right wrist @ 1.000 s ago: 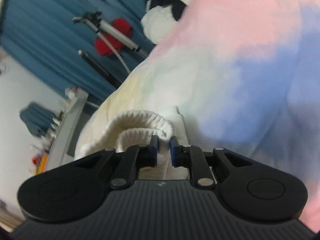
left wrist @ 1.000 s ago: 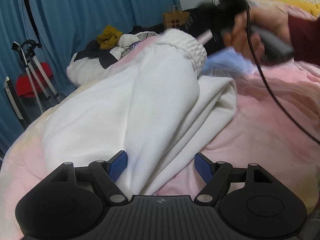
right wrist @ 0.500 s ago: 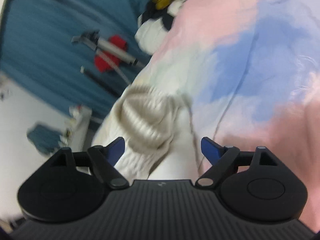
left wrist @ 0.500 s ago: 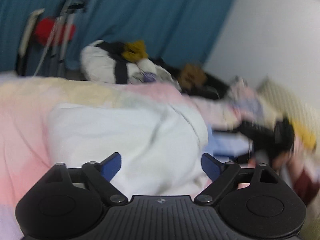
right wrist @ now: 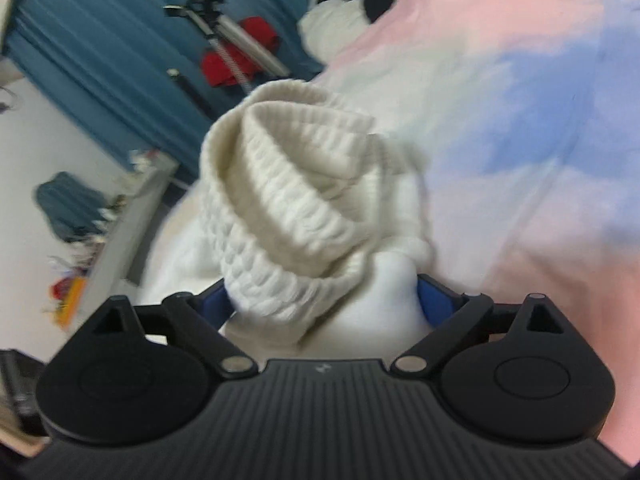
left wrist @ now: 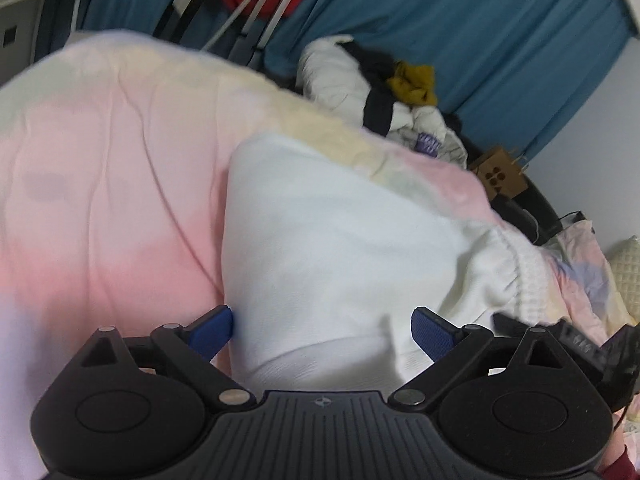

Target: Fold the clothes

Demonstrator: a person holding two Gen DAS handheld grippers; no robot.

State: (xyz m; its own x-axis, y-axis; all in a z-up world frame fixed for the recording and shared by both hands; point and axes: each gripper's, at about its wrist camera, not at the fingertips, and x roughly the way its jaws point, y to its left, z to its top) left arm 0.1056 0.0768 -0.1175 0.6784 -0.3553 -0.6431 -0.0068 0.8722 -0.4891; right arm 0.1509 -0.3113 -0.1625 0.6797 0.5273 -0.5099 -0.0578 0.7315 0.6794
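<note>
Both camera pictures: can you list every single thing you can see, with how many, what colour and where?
White garment: 1, white with a ribbed cuff, lying on the bed between both grippers' fingers.
Bedspread: 1, pink, pale yellow and blue, under the garment.
Clothes pile: 1, white, black and mustard, at the bed's far edge.
Curtain: 1, blue, behind the bed.
Tripod: 1, silver and black, by the curtain.
Red item: 1, behind the tripod.
Paper bag: 1, brown, right of the clothes pile.
Left gripper: 1, black, blue pads, open.
Right gripper: 1, black, blue pads, open.
</note>
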